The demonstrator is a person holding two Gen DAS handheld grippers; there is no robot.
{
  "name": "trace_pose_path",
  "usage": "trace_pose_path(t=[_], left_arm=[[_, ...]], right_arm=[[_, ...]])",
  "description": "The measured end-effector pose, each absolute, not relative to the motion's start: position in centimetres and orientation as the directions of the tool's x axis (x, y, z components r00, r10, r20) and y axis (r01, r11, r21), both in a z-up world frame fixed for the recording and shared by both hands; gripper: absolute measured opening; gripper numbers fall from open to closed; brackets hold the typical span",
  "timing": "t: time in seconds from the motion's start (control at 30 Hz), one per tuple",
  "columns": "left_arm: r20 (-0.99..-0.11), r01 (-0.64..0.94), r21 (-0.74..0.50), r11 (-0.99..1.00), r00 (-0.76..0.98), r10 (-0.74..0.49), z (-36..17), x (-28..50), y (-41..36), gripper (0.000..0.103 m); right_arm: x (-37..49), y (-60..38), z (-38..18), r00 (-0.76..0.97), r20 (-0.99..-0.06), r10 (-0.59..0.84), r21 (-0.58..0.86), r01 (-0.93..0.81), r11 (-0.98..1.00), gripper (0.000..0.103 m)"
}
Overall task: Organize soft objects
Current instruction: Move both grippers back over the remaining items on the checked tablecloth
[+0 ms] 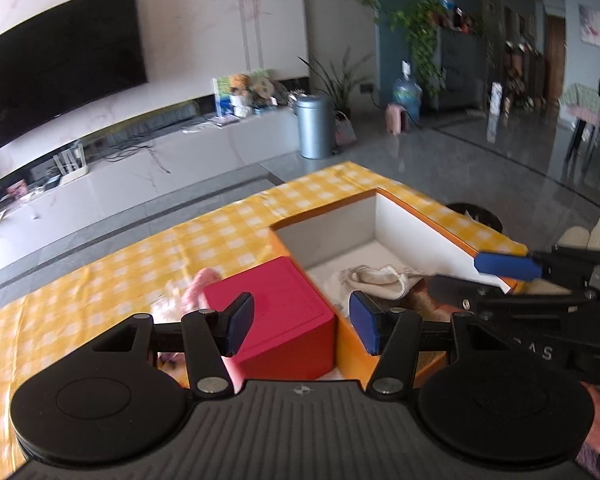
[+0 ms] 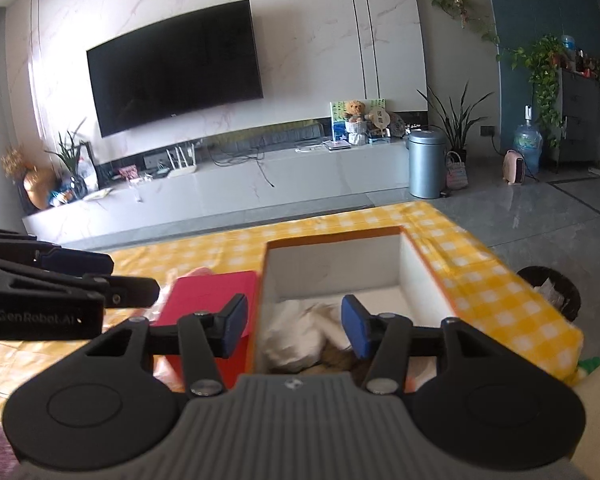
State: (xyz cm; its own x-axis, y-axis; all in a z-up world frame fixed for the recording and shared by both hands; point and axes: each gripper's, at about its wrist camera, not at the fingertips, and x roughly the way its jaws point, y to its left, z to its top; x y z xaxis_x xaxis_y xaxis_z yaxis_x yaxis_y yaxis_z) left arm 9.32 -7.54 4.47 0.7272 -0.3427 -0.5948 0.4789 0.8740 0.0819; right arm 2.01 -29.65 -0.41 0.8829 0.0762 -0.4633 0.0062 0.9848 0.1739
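Landmark: orange box (image 1: 452, 236), open-topped, white inside, standing on the yellow checked tablecloth (image 1: 100, 276).

Left gripper (image 1: 302, 322): jaws apart, nothing between the blue pads (image 1: 240, 322). It hovers above the box's near-left corner, straddling the box's left wall. No contact with anything.

Right gripper (image 2: 294, 328): jaws parted, nothing held. It hangs above the near end of the box, one pad over the box's left wall, the other pad (image 2: 354, 330) over the box interior. In the left wrist view the same tool enters from the right, over the box's right rim, fingers spread.

Soft objects:
- White drawstring cloth bag (image 1: 376, 278) lies inside the box on its floor, toward the near end. In the right wrist view it reads as a white crumpled mass (image 2: 296, 334).
- A brown furry item (image 1: 414, 304) lies inside the box, just nearer than the bag and touching it; what it is I cannot tell.
- A pink soft item (image 1: 198, 290) lies outside the box, to its left, on the tablecloth; blurred.

Red box (image 1: 284, 312): closed, stands against the outer left wall of the orange box, between it and the pink item.
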Motion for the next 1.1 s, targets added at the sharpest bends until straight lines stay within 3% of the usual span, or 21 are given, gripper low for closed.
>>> trace_pose_path(t=[0.53, 0.73, 1.1], left_arm=[[-0.644, 0.233, -0.149, 0.961, 0.714, -0.274, 0.6, 5.6, 4.8, 0.065], [-0.684, 0.171, -0.128, 0.977, 0.698, -0.212, -1.9, 4.2, 7.6, 0.064], [-0.707, 0.167, -0.192, 0.967, 0.66, -0.255, -4.7, 5.5, 10.0, 0.062]], right_arm=[[-2.1, -21.2, -2.8, 0.815, -0.554, 0.17, 0.192, -0.073, 0.979, 0.054], [-1.6, -18.0, -4.5, 0.792, -0.578, 0.197, 0.169, -0.12, 0.978, 0.054], [1.3, -14.4, -7.4, 0.734, -0.635, 0.24, 0.169, -0.17, 0.971, 0.054]])
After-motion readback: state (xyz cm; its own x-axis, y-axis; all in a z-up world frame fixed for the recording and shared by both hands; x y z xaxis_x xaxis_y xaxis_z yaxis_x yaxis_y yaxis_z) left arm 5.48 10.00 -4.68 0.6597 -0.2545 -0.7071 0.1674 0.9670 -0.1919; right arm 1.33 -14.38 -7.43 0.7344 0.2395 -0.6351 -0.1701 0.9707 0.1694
